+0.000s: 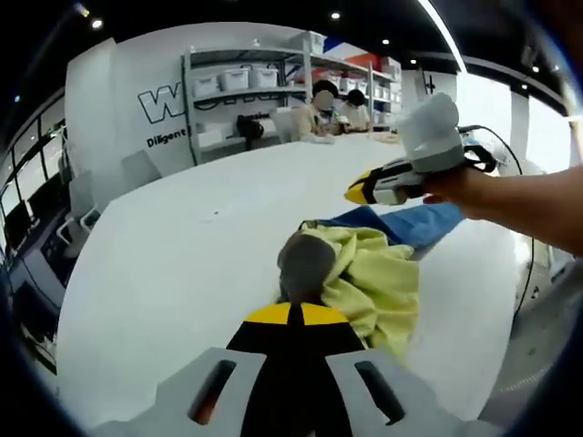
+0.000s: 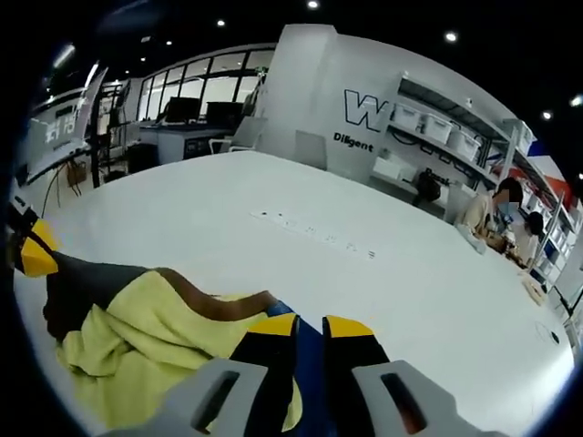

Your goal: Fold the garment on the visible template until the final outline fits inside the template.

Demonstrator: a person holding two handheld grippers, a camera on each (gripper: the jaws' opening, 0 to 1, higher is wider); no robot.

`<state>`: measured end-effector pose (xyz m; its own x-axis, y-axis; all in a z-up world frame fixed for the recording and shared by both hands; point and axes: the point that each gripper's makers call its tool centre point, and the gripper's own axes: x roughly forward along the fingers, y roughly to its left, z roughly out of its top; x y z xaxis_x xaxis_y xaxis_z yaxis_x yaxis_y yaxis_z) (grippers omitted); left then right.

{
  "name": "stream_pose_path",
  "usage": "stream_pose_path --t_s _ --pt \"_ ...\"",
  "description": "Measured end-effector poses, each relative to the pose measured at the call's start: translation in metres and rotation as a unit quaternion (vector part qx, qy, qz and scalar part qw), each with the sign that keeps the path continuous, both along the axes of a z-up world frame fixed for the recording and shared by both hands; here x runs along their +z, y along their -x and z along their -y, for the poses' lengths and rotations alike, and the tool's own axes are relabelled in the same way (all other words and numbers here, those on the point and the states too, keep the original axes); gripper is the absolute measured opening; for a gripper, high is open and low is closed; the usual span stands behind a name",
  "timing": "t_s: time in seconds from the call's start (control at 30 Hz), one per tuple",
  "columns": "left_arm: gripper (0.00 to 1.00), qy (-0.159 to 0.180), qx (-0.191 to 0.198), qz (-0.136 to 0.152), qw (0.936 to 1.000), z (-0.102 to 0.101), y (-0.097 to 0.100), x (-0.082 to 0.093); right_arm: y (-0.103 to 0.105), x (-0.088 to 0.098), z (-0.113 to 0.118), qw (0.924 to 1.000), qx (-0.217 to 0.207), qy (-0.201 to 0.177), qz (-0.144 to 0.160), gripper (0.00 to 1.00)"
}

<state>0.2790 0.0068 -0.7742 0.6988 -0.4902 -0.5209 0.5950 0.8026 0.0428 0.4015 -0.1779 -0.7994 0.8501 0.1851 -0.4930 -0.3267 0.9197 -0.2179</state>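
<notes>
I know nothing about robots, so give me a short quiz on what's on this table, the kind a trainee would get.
1. True or false: the garment lies flat and neatly folded.
2. What colour is the sheet that shows from under the garment? A red, B blue, C green.
3. Fill in: the right hand-held gripper hangs above the sheet, held by a person's ___.

Key: 1 false, it lies crumpled in a heap. 2 B. 3 hand.
</notes>
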Motion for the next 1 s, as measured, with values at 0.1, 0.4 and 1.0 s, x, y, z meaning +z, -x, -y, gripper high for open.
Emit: stream_pose_path --t_s 0.1,0.4,1.0 --pt "0.0 0.001 -0.001 -0.004 1.0 -0.001 0.001 -0.001 -0.007 -0.011 -0.002 0.9999 0.003 -0.004 -0.011 0.08" --pt "0.0 0.004 0.002 -0.012 0.9999 -0.004 -0.001 -0.003 -0.03 -0.027 -0.003 0.9995 0.005 -0.015 -0.028 0.11" --pt "0.0 0.006 0.013 -0.015 0.9998 -0.009 -0.006 -0.005 -0.033 -0.061 -0.02 0.9884 0.083 0.019 -0.126 0.14"
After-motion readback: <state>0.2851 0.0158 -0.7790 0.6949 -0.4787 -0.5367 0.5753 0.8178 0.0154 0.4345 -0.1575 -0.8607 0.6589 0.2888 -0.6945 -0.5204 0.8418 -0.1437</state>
